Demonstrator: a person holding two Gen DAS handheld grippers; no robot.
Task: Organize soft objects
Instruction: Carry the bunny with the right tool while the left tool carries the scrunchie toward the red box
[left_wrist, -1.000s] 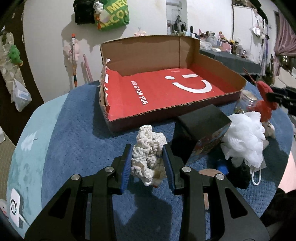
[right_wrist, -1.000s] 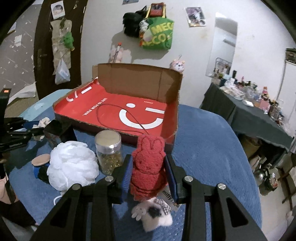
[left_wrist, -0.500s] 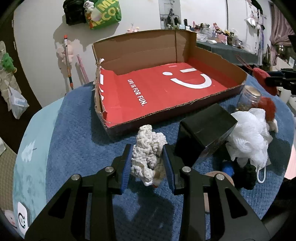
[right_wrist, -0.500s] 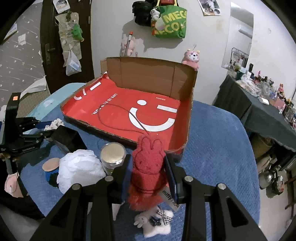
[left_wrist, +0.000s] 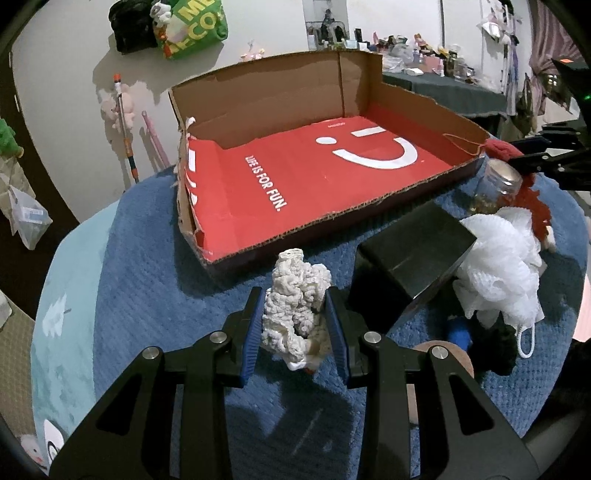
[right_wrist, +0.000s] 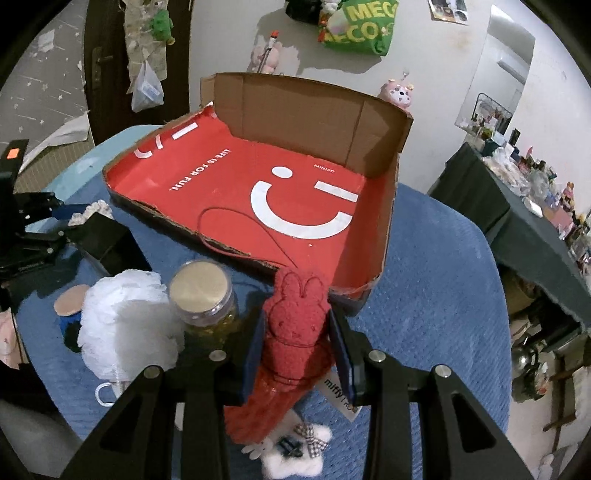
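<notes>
Gripping a cream knit bundle (left_wrist: 295, 314) between its pads, the left claw (left_wrist: 295, 332) holds it clear of the blue cover (left_wrist: 147, 295), just short of the box (left_wrist: 280, 236), probably for dropping in. The right claw (right_wrist: 297, 343) clamps the red rabbit (right_wrist: 295, 325) at mid-body: long axis upright, ears toward the box, face toward the camera.
</notes>
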